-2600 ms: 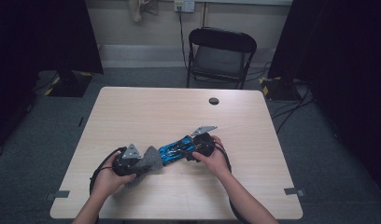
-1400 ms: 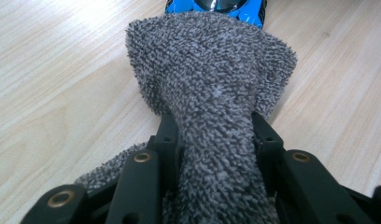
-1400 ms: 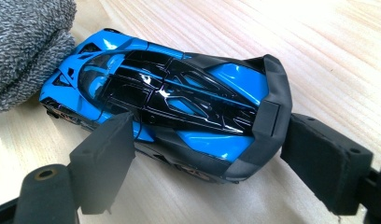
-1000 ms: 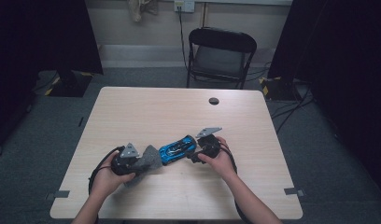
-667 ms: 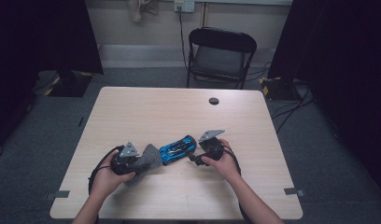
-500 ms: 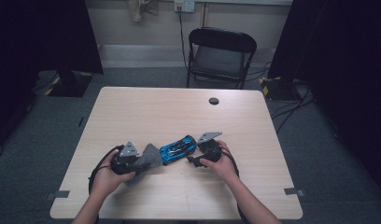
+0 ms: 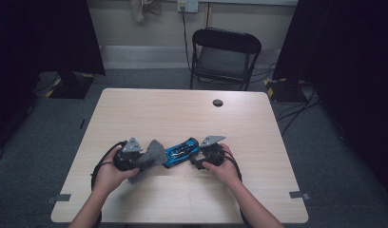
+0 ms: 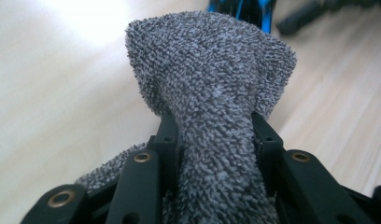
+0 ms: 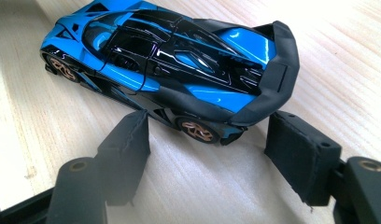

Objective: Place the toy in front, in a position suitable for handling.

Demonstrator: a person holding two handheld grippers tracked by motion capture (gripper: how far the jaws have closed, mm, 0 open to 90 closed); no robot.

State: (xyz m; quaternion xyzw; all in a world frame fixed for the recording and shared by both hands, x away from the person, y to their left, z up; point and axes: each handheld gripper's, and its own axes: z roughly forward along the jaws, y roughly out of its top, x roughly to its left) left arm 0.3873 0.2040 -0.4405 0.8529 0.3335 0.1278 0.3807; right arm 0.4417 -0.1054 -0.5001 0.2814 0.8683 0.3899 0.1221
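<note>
A blue and black toy car (image 7: 181, 151) rests on its wheels on the wooden table (image 7: 182, 114), between my two grippers. My left gripper (image 7: 140, 159) is shut on a grey fluffy cloth (image 7: 150, 153), whose free end lies against the car's left end. In the left gripper view the cloth (image 8: 212, 79) bulges out above the left gripper (image 8: 216, 133). My right gripper (image 7: 197, 162) stands open just behind the car's other end. In the right gripper view the car (image 9: 179, 60) has its rear wing near the right gripper (image 9: 212, 128). Its jaws have just been closing, and the pads do not touch the car.
A small round black object (image 7: 218, 102) lies near the table's far edge. A black folding chair (image 7: 225, 52) stands behind the table. Cables loop from both grippers over the near part of the table.
The right gripper has shifted slightly toward the near edge, behind the car. The car, the cloth and the left gripper have stayed in place.
</note>
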